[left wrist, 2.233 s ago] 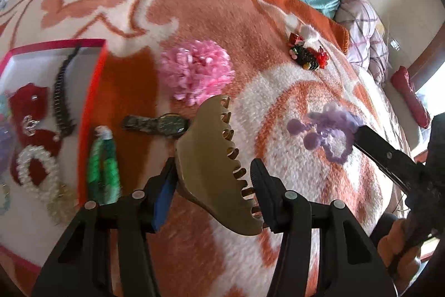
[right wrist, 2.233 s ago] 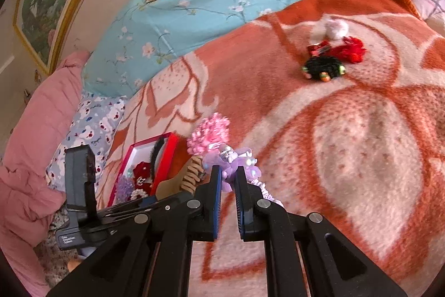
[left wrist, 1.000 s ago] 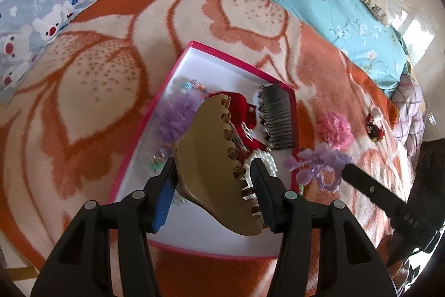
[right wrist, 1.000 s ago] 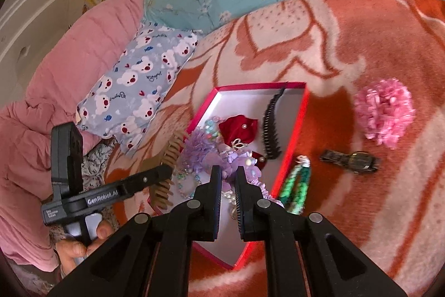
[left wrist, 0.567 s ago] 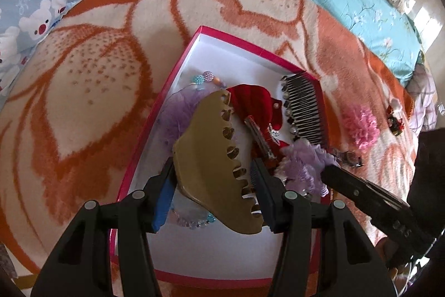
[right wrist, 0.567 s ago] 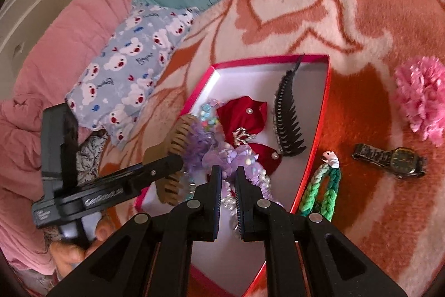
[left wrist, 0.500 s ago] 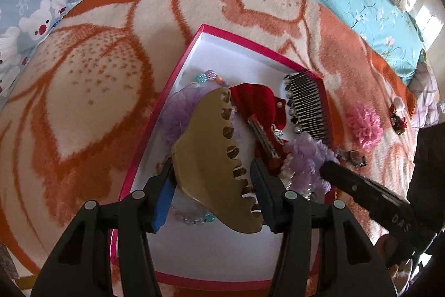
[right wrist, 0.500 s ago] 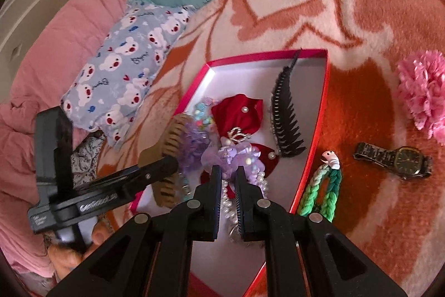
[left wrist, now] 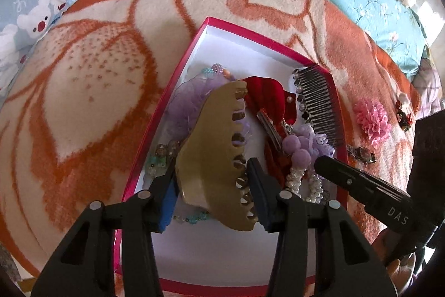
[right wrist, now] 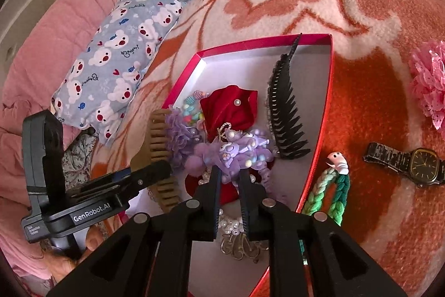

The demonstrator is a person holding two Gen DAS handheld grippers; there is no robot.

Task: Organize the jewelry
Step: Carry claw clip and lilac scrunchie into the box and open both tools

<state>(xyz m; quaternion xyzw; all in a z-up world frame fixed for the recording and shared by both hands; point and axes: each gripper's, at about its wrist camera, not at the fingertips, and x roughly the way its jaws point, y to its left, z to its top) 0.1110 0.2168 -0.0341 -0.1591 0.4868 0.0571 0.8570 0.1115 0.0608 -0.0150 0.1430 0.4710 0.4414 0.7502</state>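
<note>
Right now the left gripper (left wrist: 212,174) has the tan claw clip (left wrist: 215,149) between its pads; its jaws are closing, both pads pressing the clip's sides, and the clip hangs over the near left part of the red box (left wrist: 164,113). The right gripper (right wrist: 229,180) has the purple hair tie (right wrist: 236,151) between its fingers, but its jaws are opening, with a small gap showing on each side of the ruffled fabric (whether a pad touches it cannot be told); the tie rests on the pile in the middle of the box.

Inside the box, beside the tie, lie a red velvet bow (right wrist: 229,106) with pearl dots, a lilac scrunchie (right wrist: 178,134) toward the box's left wall, coloured beads (right wrist: 192,102) behind it, a pearl bracelet (left wrist: 296,176) under the tie, and a black hair comb (right wrist: 283,118) along the box's right side, its tip leaning on the far rim.

Outside the box's right wall, on the orange blanket (right wrist: 361,4), a green braided band (right wrist: 331,194) lies just beside the wall, a wristwatch (right wrist: 408,163) farther out, and a pink flower (right wrist: 429,82) beyond that. A hand (right wrist: 69,255) grips the left tool's handle, left of the box.
</note>
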